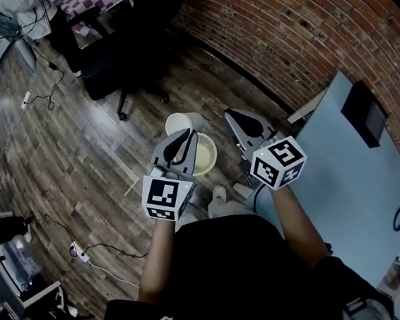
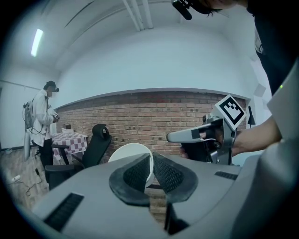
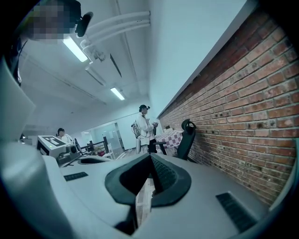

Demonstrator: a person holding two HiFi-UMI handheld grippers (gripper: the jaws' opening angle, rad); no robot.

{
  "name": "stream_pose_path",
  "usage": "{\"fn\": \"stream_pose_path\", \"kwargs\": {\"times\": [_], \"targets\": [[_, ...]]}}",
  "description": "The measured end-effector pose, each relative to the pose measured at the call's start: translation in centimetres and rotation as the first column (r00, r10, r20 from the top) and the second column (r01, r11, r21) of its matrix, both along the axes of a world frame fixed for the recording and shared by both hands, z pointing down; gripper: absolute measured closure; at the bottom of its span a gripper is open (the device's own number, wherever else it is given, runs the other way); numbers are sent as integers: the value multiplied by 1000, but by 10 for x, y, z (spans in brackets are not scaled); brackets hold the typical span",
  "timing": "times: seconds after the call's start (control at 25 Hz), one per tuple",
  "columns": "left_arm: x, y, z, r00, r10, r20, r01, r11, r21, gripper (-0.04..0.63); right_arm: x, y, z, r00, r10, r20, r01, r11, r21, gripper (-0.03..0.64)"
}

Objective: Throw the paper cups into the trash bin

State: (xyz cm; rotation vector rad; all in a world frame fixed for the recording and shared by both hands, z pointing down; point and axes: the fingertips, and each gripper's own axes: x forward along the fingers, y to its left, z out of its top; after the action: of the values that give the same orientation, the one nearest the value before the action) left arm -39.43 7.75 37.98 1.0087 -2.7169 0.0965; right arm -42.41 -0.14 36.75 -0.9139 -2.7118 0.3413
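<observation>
We are holding the left gripper [image 1: 182,139] with its fingers pinched on a paper cup's [image 1: 180,123] rim, over the trash bin [image 1: 213,153]; the right gripper's [image 1: 238,120] fingers are resting together, empty.

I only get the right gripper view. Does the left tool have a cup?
Observer: Yes. The left tool is shut on a cup, pinching its rim.
Operator: I can't see the bin. Where is it?
Observer: In the head view the bin shows right under the left tool, and the cup sits at its far rim.
Operator: What's on my right side?
Observer: A light-blue table, just right of the right tool.
</observation>
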Motion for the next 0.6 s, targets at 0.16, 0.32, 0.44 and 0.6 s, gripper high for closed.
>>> {"fn": "stream_pose_path", "kwargs": {"times": [0.16, 0.32, 0.44, 0.6], "targets": [[-8, 6, 9, 1000, -2, -16, 2, 1000, 6, 568, -6, 0, 8, 1000, 13, -17, -13, 1000, 15, 612], [-14, 14, 21, 999, 18, -45, -17, 1000, 18, 568, -10, 2, 17, 998, 48, -39, -46, 998, 37, 612], [-22, 22, 29, 997, 49, -65, -48, 999, 26, 568, -16, 8, 22, 995, 86, -46, -84, 995, 48, 612], [-35, 32, 40, 991, 101, -86, -99, 994, 37, 568, -29, 16, 28, 988, 141, -54, -138, 988, 65, 612]]}}
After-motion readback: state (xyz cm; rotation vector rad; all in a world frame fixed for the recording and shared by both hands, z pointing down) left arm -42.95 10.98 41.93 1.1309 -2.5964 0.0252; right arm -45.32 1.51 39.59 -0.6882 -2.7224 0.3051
